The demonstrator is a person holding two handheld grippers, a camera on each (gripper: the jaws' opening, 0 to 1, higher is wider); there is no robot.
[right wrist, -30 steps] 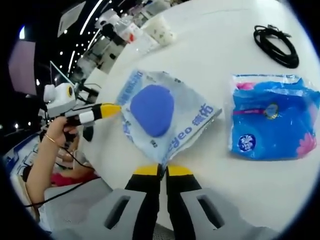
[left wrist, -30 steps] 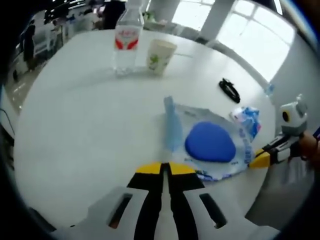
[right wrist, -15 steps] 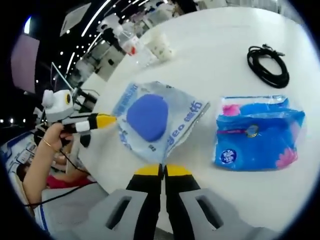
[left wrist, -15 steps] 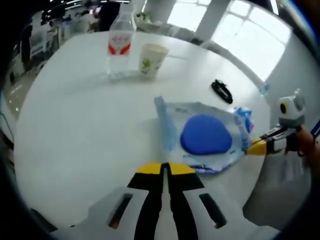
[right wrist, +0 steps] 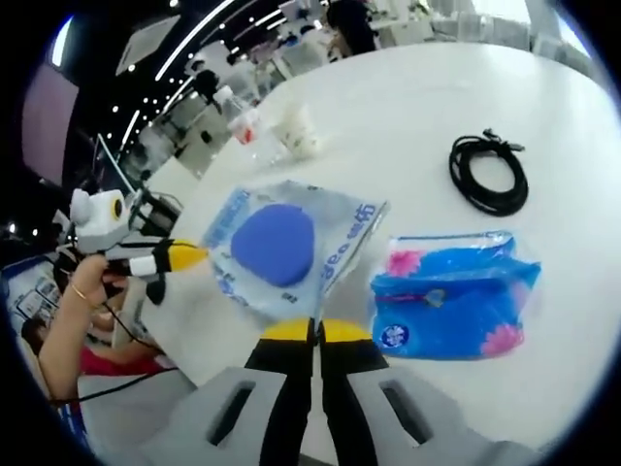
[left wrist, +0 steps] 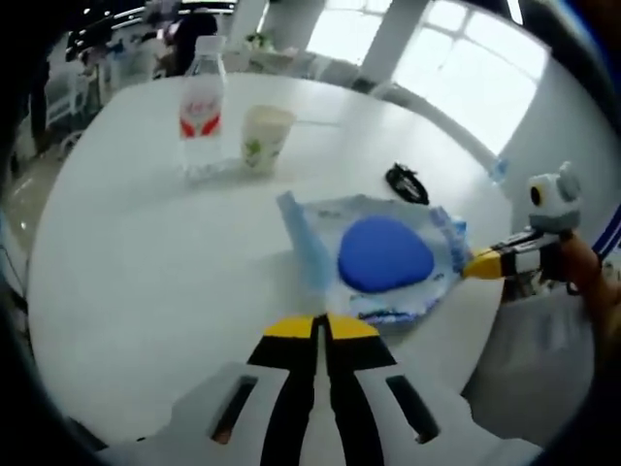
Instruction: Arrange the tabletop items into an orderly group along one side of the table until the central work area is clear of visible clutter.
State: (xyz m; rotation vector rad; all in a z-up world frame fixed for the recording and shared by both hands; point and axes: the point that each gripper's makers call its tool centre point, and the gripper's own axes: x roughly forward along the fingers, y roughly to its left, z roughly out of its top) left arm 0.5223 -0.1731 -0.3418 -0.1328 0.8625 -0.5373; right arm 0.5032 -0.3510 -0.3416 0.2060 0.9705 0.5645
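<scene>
On my far left the water bottle [left wrist: 200, 107] and the paper cup [left wrist: 265, 138] stand close together on the white counter [left wrist: 146, 272], and that looks like the side to build the group on. My left hand-held gripper [left wrist: 316, 328] has its yellow-tipped jaws pressed together on nothing, just short of the clear bag with the blue pad [left wrist: 383, 254] inside. My right hand-held gripper [right wrist: 315, 332] is closed on that bag's near edge, which runs down into the jaws (the grip itself I judge, the contact being hidden). To do this well I'd drag the bag low and slow toward the bottle and cup, keeping it flat so the loose film doesn't fold under. Further right lie the blue tissue pack [right wrist: 451, 291] and the coiled black cable [right wrist: 490, 175], well apart from the group; they come next.
</scene>
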